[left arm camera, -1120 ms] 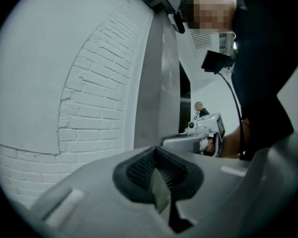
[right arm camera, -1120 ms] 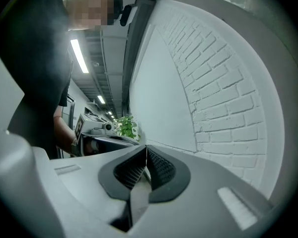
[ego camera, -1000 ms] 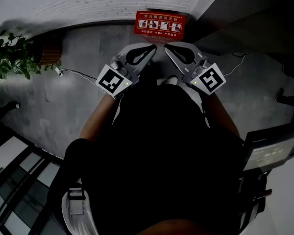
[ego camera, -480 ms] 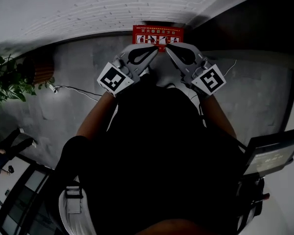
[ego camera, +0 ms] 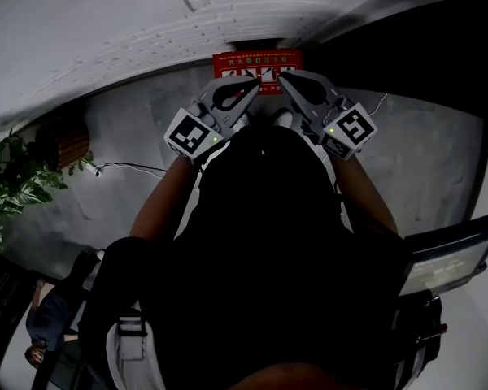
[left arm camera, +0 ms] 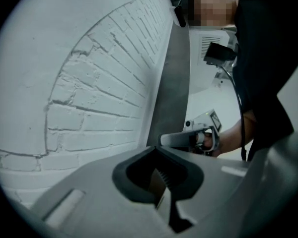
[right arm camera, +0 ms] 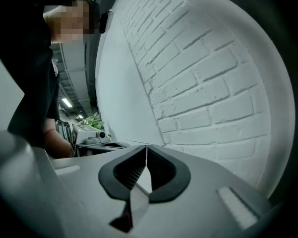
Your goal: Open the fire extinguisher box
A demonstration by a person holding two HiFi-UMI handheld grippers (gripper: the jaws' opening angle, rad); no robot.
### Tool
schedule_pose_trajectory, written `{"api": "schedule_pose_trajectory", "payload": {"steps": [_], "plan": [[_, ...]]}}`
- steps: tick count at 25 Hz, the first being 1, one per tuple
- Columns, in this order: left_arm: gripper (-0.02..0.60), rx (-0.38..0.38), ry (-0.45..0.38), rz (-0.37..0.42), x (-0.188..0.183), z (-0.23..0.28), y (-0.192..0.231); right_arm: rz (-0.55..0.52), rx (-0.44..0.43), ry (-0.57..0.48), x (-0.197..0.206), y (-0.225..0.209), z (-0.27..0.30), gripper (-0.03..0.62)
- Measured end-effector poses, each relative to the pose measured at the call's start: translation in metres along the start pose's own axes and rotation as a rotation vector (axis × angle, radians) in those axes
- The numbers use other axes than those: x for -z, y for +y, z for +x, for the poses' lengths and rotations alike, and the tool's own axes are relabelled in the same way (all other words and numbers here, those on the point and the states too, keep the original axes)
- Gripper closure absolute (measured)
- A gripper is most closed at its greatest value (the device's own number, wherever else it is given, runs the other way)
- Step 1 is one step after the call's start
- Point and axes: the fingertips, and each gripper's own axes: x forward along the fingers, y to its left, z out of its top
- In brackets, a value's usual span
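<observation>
The fire extinguisher box (ego camera: 256, 61) is a low red box with white pictograms, standing on the grey floor against the white brick wall (ego camera: 146, 15). In the head view my left gripper (ego camera: 254, 80) and right gripper (ego camera: 281, 76) are held side by side, tips just in front of the box's near edge. Both are shut with nothing between the jaws. The left gripper view shows its shut tips (left arm camera: 156, 147) pointing at brick wall, with the right gripper (left arm camera: 198, 133) beside. The right gripper view shows its shut tips (right arm camera: 147, 145) before brick wall.
A potted plant (ego camera: 8, 185) stands at the left, with a cable (ego camera: 130, 167) running across the floor beside it. A grey pillar (left arm camera: 171, 83) stands right of the brick wall. A screen device (ego camera: 447, 258) sits at the right. Another person (ego camera: 49, 323) is at bottom left.
The head view has moved closer to the wall, and both gripper tips now reach the red box's near edge. Both gripper views have swung more toward the brick wall. Both stay shut.
</observation>
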Motion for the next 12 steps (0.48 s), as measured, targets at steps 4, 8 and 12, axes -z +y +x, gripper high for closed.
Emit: {"api": "schedule_pose_trajectory", "payload": {"steps": [4, 8, 12], "plan": [[0.58, -0.029, 0.044, 0.004, 0.035, 0.029, 0.024, 0.076, -0.005, -0.006, 0.031, -0.055, 0.004, 0.582], [0.579, -0.083, 0.08, -0.035, 0.03, 0.027, 0.02, 0.09, 0.021, 0.044, 0.052, -0.066, 0.004, 0.582], [0.579, -0.141, 0.109, -0.068, 0.069, 0.032, 0.033, 0.124, 0.058, 0.079, 0.098, -0.092, 0.014, 0.582]]}}
